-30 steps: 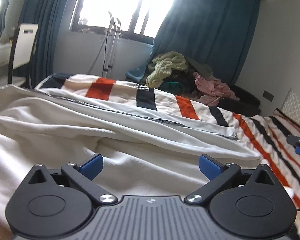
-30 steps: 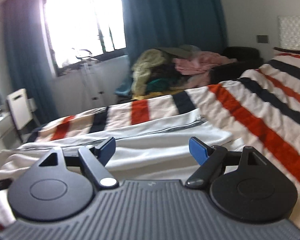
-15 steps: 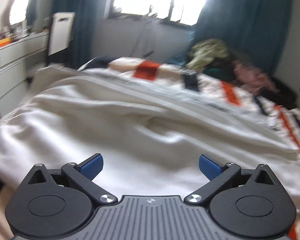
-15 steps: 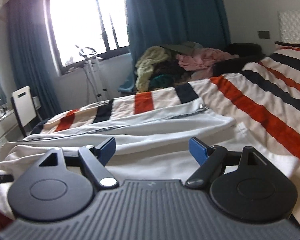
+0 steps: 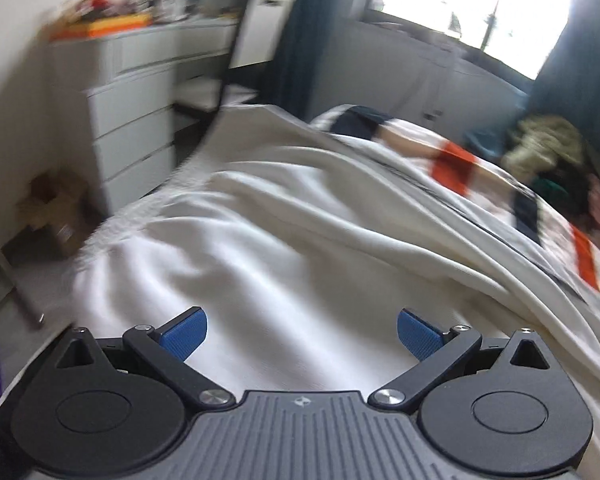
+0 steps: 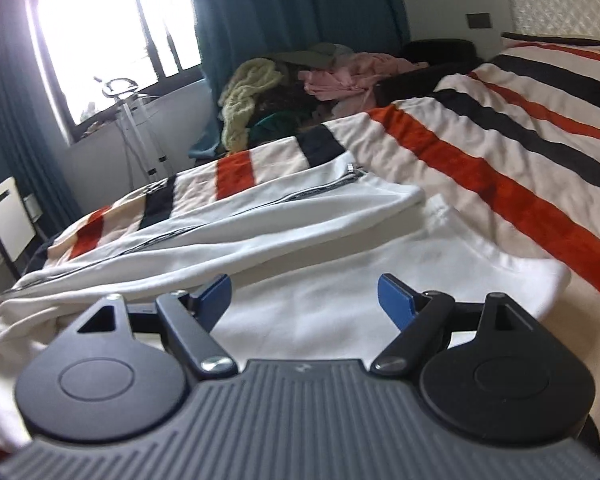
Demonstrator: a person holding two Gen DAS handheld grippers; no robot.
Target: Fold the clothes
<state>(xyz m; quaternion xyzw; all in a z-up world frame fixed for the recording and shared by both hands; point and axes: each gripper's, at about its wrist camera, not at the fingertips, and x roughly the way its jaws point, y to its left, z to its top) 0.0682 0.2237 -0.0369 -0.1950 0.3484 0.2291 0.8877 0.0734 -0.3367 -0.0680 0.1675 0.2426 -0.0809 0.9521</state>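
Nearest in the left wrist view, the left gripper (image 5: 302,332) hangs over the white cotton garment (image 5: 284,248), its blue-padded fingers (image 5: 182,332) spread wide with nothing between them; whether the tips brush the cloth cannot be told through the blur. The right gripper (image 6: 304,300) stands just as wide apart and as empty, low over the same garment's near panel (image 6: 340,296).

The garment lies spread along the striped bedspread of cream, orange and black bands (image 6: 520,152). In the right view a long zip-edged part (image 6: 260,216) lies over the flat panel beneath it, ending in a squared-off corner — that could be one side already turned in lengthwise, or simply how the piece was laid down. The rest is still long and loose, with soft ridges running across it in the left view and its far end hanging toward the bed's edge beside the white chest of drawers (image 5: 140,112). By my judgement it is far from a compact fold: the length at least remains to be brought over.

Farther off, past the bed, a heap of mixed clothes — yellow-green knit, pink cloth, dark pieces (image 6: 308,80) — sits unfolded in front of the teal curtains (image 6: 300,4), so more work seems to wait there.
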